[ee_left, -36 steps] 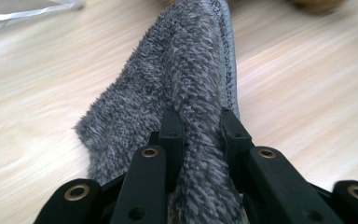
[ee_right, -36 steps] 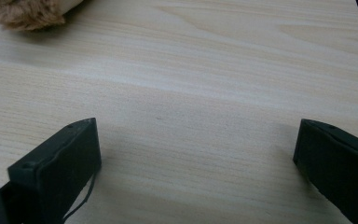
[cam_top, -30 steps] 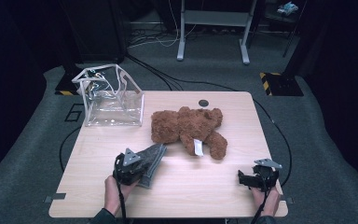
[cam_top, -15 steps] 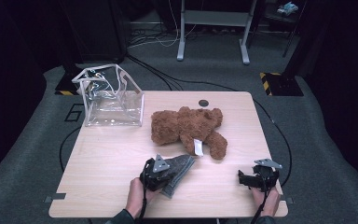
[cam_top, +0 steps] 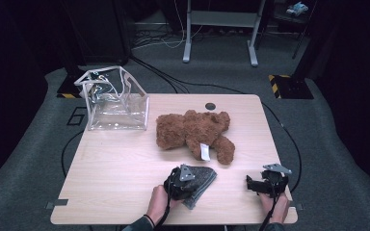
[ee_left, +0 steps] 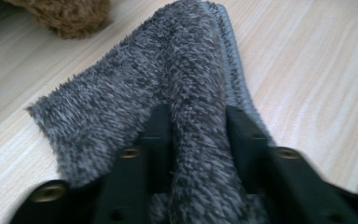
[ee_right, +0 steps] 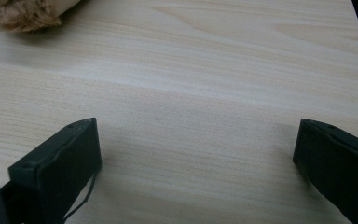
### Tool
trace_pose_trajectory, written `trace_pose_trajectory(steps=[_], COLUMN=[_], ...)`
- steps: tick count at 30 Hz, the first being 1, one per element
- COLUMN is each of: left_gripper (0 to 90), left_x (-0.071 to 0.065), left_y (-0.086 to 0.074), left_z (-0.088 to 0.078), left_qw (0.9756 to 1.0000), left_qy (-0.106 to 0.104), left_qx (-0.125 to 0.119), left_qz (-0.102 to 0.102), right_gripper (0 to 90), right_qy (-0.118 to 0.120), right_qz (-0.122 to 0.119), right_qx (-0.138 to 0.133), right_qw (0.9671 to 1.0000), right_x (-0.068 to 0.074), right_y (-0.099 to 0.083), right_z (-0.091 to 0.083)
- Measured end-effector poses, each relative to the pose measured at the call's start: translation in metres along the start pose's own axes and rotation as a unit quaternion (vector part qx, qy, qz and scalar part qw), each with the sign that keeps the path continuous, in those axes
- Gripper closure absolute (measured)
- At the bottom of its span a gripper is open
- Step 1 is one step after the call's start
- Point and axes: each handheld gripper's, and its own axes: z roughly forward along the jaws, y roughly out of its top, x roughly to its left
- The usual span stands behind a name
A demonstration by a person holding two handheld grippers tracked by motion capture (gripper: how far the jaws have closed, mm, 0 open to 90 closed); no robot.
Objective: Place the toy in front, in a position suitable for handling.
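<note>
Grey fleece cloth (cam_top: 200, 183) lies near the teddy bear (cam_top: 192, 132), your left gripper's (ee_left: 198, 135) just-opening jaws loosely around a fold. Your right gripper (ee_right: 196, 154) waits, jaws apart and empty; the clear bag (cam_top: 113, 101) holds nothing yet.

- The teddy bear (cam_top: 192, 132) lies on the bench (cam_top: 115, 168), near its middle.
- The clear bag (cam_top: 114, 100) stands left of the teddy bear, towards the bench's far left corner, apart from the bear.
- The cloth (cam_top: 200, 185) lies on the bench just in front of the teddy bear, near the front edge.
- The left gripper (cam_top: 179, 182) sits on the cloth's left part, a fold of the cloth between its jaws.
- The right gripper (cam_top: 265, 183) rests right of the cloth, well apart from it, in front of and right of the teddy bear.
</note>
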Motion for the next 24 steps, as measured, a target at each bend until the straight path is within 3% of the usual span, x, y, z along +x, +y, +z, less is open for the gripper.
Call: trace_pose_trajectory(steps=[2, 3, 7, 11, 15, 16, 19, 24], left_gripper=[34.9, 29.5, 17.2, 14.4, 12.5, 11.5, 9.2, 6.6], left_x=[0.000, 0.001, 0.005, 0.014, 0.029, 0.036, 0.054, 0.065], left_y=[-0.001, -0.001, -0.005, -0.013, -0.027, -0.032, -0.046, -0.059], left_z=[-0.002, -0.004, -0.015, -0.033, -0.050, -0.053, -0.062, -0.076], left_qw=[0.9999, 0.9998, 0.9995, 0.9985, 0.9967, 0.9952, 0.9933, 0.9899], left_qy=[0.015, 0.015, 0.021, 0.032, 0.059, 0.070, 0.067, 0.073], left_qx=[-0.002, -0.006, -0.012, -0.025, -0.021, -0.022, -0.023, -0.040], left_qz=[-0.006, -0.008, -0.021, -0.038, -0.050, -0.064, -0.092, -0.114], right_gripper=[0.0, 0.1, 0.6, 1.1, 1.2, 1.2, 1.2, 1.2], right_qy=[0.000, 0.000, 0.001, 0.002, 0.004, 0.004, 0.004, 0.004], right_qz=[0.000, 0.000, -0.002, -0.004, -0.006, -0.006, -0.006, -0.006], right_qx=[0.000, 0.000, -0.001, -0.002, -0.002, -0.002, -0.002, -0.002], right_qw=[1.0000, 1.0000, 1.0000, 1.0000, 1.0000, 1.0000, 1.0000, 1.0000], right_x=[0.000, 0.000, 0.000, 0.000, 0.000, 0.000, 0.000, 0.000], right_y=[0.000, 0.000, 0.000, 0.000, 0.000, 0.000, 0.000, 0.000], right_z=[0.000, 0.000, 0.000, 0.000, 0.000, 0.000, 0.000, 0.000])
